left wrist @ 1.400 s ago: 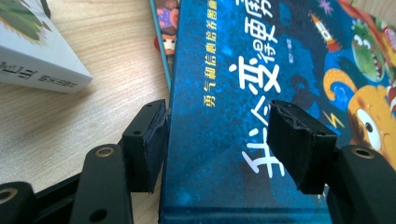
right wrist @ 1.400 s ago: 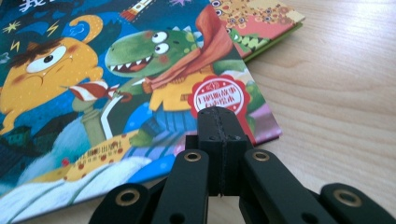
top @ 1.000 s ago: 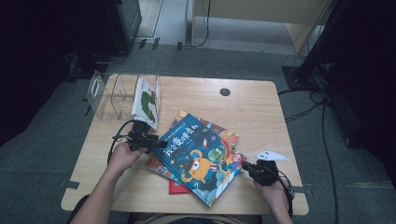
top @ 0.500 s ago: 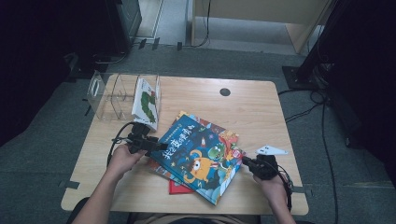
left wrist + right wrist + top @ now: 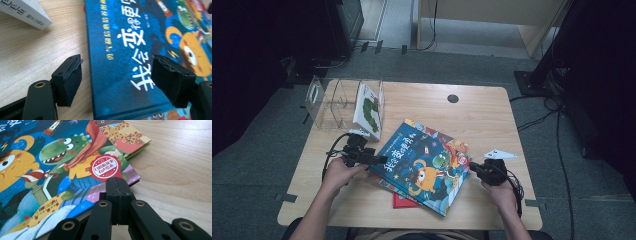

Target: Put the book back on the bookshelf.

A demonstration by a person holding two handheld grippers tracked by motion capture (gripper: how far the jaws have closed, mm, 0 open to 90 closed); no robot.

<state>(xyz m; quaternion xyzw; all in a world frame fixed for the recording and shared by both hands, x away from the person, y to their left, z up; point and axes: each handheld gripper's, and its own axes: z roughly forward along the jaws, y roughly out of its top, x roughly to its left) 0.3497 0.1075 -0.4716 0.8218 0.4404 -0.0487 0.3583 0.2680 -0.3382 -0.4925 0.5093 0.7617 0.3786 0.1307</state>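
Blue monster picture book point(image 5: 422, 167) tops the stack mid-bench. Left gripper point(image 5: 117, 82), at its nine o'clock edge, has just been opening and straddles the spine without pinching; right gripper point(image 5: 117, 182), shut and empty, should steady the three o'clock corner.

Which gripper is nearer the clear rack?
Left. The left gripper sits just below the clear rack, at the blue book's left edge, jaws open. The right gripper is shut at the book's far right edge, across the table from the rack.
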